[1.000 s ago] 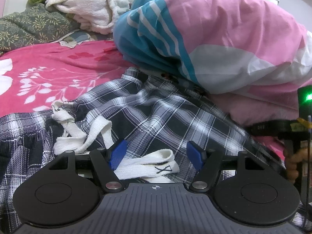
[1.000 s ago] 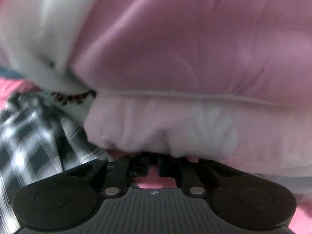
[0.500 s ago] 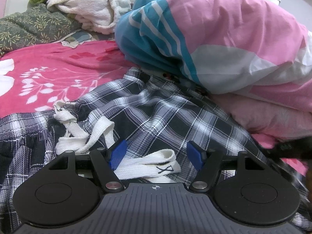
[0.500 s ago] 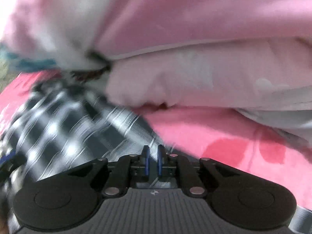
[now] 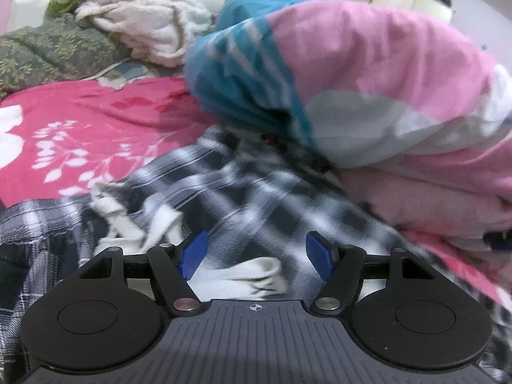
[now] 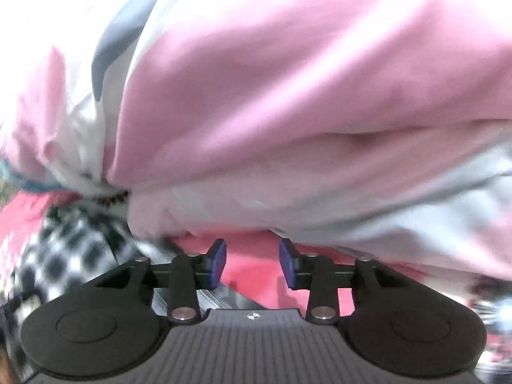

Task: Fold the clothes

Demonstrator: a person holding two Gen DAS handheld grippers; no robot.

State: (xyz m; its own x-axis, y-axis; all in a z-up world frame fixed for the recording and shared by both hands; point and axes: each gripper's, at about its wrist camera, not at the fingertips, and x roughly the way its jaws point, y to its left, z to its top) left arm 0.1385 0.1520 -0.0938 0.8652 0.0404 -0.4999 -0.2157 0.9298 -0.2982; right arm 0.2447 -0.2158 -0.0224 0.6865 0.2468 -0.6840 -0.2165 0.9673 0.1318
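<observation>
A black-and-white plaid garment (image 5: 243, 198) lies spread on the pink floral bedsheet (image 5: 80, 128), with white drawstring ties (image 5: 252, 275) bunched near its waistband. My left gripper (image 5: 256, 256) hovers low over the ties, open, with nothing between its blue pads. In the right wrist view the plaid garment (image 6: 70, 252) shows blurred at the lower left. My right gripper (image 6: 252, 262) is open over bare pink sheet, close under the bulging pink quilt (image 6: 288, 96), holding nothing.
A big pink, teal and white quilt (image 5: 368, 80) is heaped at the right and overlaps the garment's far edge. A cream blanket (image 5: 144, 19) and a green leafy pillow (image 5: 48, 54) lie at the head of the bed.
The right gripper, shut half a second ago, has opened and swung back toward the quilt. The left view has shifted slightly and blurred; the other gripper no longer shows at its right edge.
</observation>
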